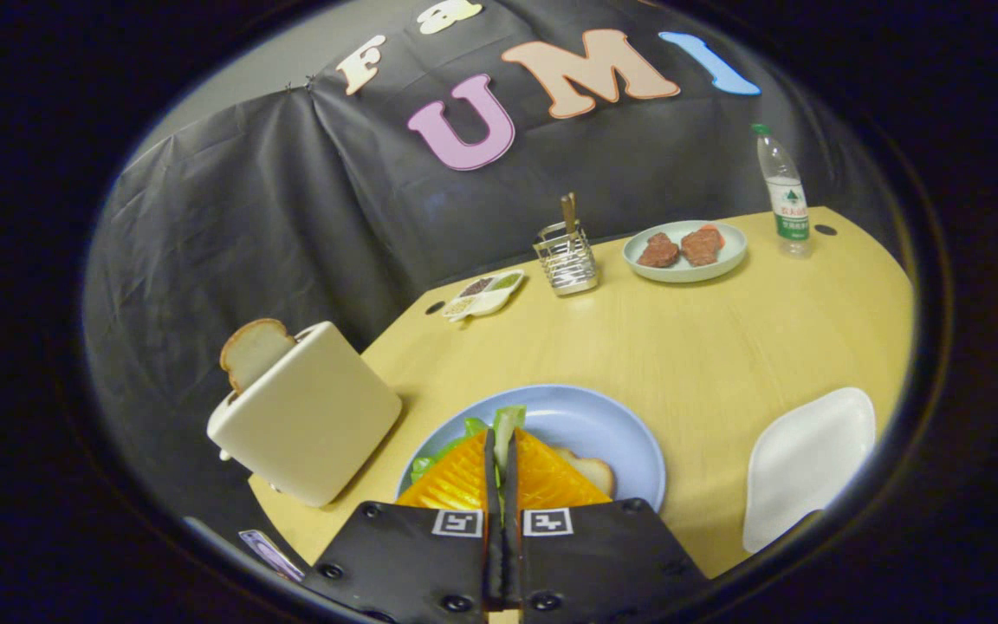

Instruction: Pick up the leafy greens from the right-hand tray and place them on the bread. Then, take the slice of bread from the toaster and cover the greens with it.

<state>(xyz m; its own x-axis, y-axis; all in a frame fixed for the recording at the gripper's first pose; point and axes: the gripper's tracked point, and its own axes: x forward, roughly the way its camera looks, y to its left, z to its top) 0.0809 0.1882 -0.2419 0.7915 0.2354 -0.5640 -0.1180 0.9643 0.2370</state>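
Note:
My gripper [500, 435] is shut on the leafy greens [506, 419]; a pale green stalk sticks out between the fingertips and more leaf hangs to the left of the fingers. It hovers over a blue plate [612, 426]. On that plate lies a slice of bread [592, 472], partly hidden under the fingers, its crust showing just to their right. A cream toaster [313, 418] stands left of the plate, with a second bread slice [253, 350] poking up from its slot. The white tray [811, 464] lies to the right of the plate.
Beyond the fingers on the yellow table [707, 338] stand a wire utensil holder [566, 257], a small divided condiment dish [483, 296], a pale plate with two meat patties [685, 251] and a water bottle [783, 192]. The table's edge runs behind the toaster.

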